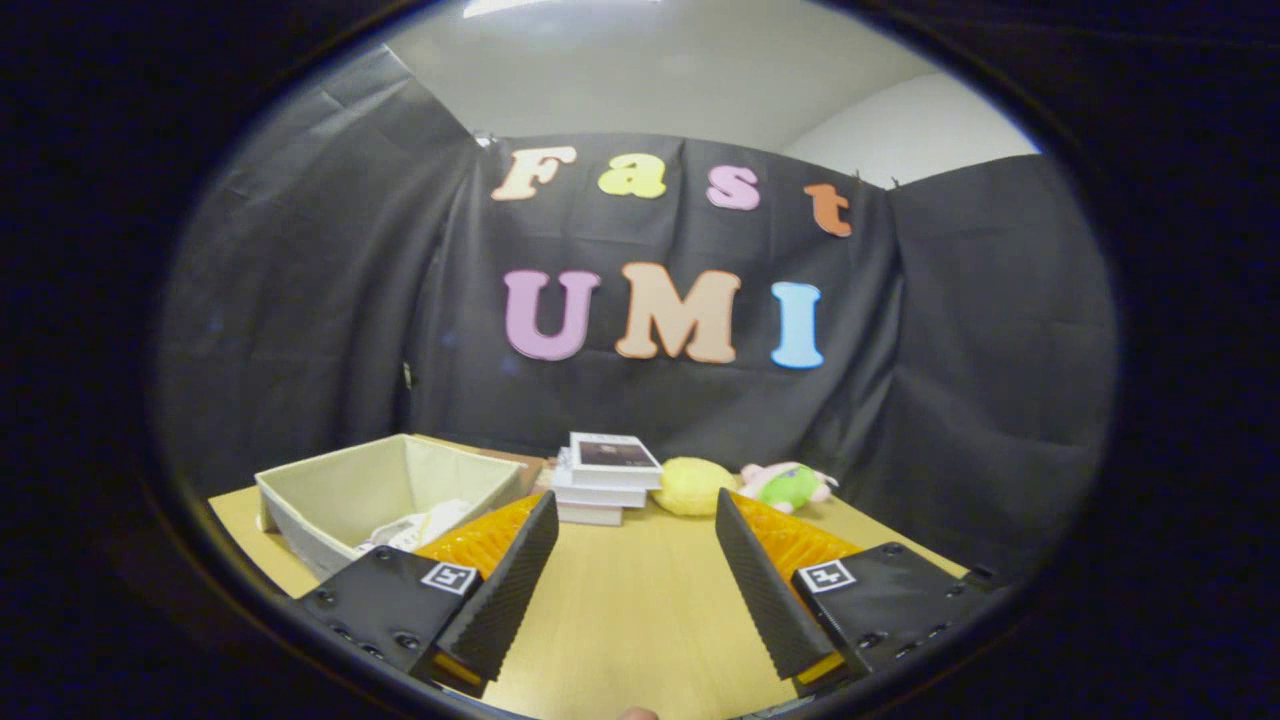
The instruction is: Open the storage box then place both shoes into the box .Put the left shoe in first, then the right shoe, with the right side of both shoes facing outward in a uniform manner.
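The tongs (pixel 637 505) stand apart, holding nothing; the storage box (pixel 330 490) is already open; next comes finding the left shoe.

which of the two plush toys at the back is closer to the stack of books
The yellow plush toy: it lies right beside the stack of books, while the green and pink plush toy lies beyond it.

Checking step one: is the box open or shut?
Open. The box, beyond the left finger, has no lid on top, and its inner walls show, with something pale lying inside. The gripper is open, holding nothing.
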`<action>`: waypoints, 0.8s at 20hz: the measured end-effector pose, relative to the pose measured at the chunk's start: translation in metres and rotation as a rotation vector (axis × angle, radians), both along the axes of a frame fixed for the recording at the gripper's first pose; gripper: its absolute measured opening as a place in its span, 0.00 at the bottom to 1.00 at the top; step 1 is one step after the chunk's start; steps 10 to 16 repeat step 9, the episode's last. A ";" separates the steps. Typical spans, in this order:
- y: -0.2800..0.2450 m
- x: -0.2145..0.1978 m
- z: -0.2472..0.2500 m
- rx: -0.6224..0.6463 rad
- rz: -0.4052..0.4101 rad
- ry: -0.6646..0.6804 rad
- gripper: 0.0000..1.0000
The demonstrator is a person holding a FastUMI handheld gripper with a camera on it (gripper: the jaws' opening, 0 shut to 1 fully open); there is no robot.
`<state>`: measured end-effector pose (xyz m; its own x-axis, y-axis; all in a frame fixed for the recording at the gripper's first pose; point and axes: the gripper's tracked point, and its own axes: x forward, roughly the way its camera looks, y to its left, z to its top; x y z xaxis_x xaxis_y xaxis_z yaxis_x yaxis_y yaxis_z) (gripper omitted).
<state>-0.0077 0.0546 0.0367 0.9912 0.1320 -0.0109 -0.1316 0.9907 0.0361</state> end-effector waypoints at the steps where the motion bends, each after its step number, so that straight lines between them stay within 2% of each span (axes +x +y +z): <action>1: 0.003 -0.003 -0.001 0.026 0.021 -0.039 1.00; 4: 0.007 -0.006 -0.012 0.105 0.055 -0.075 1.00; 7: 0.001 -0.011 -0.023 0.141 0.049 -0.099 1.00; 9: -0.003 -0.011 -0.038 0.131 0.028 -0.077 1.00; 16: -0.003 -0.011 -0.038 0.131 0.028 -0.077 1.00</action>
